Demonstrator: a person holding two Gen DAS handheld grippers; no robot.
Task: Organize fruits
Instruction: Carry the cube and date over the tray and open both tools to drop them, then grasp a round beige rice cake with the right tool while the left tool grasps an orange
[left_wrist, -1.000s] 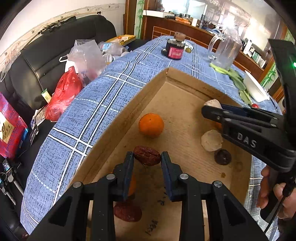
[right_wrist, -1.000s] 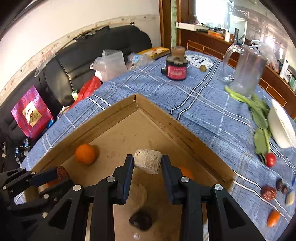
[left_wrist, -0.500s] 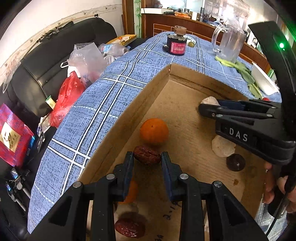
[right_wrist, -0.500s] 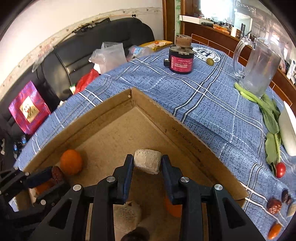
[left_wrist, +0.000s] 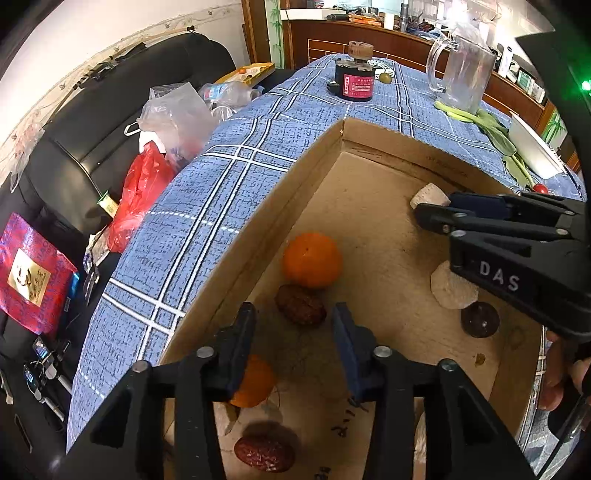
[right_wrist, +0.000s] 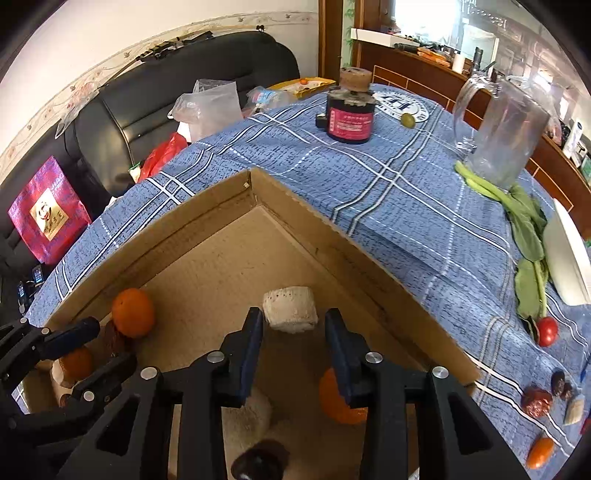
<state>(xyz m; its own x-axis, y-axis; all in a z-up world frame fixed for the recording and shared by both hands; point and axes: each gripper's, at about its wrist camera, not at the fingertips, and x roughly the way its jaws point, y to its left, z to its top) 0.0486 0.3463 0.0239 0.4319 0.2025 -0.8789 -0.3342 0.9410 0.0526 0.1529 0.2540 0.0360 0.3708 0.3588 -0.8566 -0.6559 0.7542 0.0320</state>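
Both grippers letting go over the cardboard box (left_wrist: 402, 144).

Left gripper (left_wrist: 293, 325) opening, red date (left_wrist: 301, 304) freed beside the orange (left_wrist: 312, 258) by the left wall. Right gripper (right_wrist: 293, 328) opening, white chunk (right_wrist: 290, 308) loose near the right wall. Risk: rolling, or snagging on a pad.

The box (right_wrist: 207, 218) is seen as matt brown cardboard; the tabletop cloth (right_wrist: 388, 192) as woven blue fabric (white-checked); the jug (right_wrist: 506, 133) as clear glass; the oranges (left_wrist: 312, 258) as slightly glossy.
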